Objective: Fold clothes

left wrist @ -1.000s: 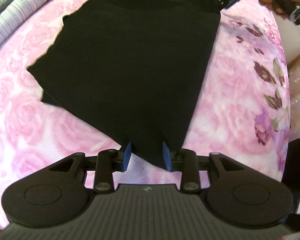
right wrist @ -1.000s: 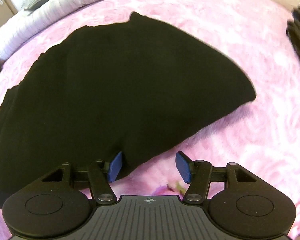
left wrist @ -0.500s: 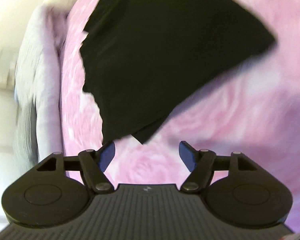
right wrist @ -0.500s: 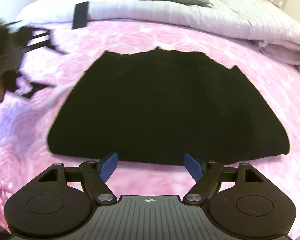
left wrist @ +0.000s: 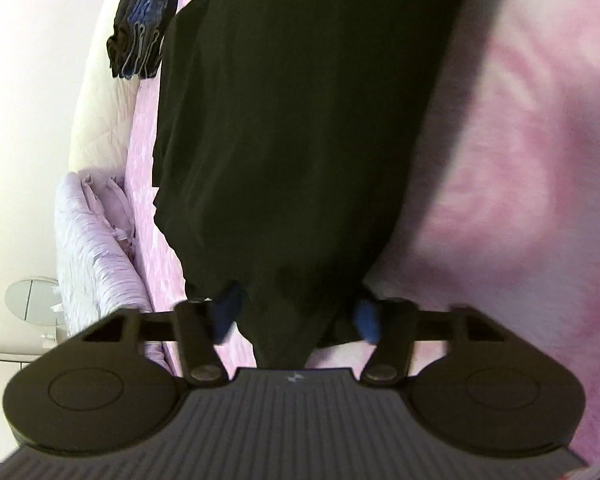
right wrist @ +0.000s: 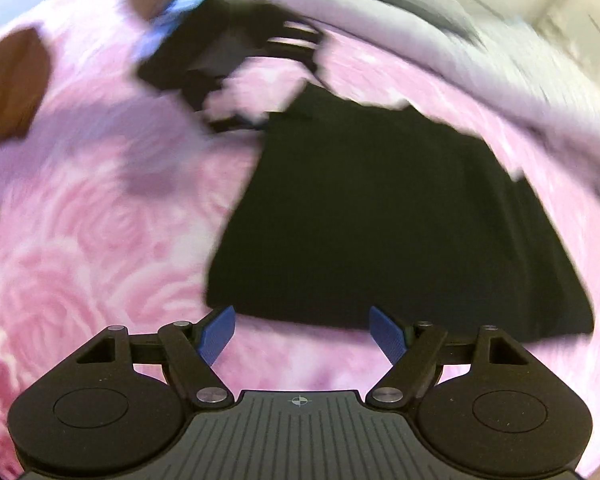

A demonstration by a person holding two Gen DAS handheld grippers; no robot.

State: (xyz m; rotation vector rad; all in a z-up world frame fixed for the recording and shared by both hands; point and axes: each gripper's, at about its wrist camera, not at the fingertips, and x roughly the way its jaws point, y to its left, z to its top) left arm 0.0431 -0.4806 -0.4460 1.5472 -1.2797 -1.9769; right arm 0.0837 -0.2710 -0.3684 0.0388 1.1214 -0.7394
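A black garment lies flat on the pink rose bedspread. One of its corners reaches back between the blue pads of my left gripper. The jaws are closing around that corner, and the pads stand just off the cloth on both sides. In the right wrist view the same garment spreads ahead. My right gripper is open, nothing between its pads, just short of the garment's near edge. The blurred black body of the left tool shows at the garment's far left corner, with a hand behind it.
A stack of folded dark and blue clothes sits at the bed's far edge. A lilac quilt and a cream pad line that side. A grey-white duvet runs behind the garment. Something brown lies left.
My left gripper rolled about a quarter turn, let go and opened, then came in over another corner and began narrowing. My right gripper opened wider and swept sideways to the garment's near edge.
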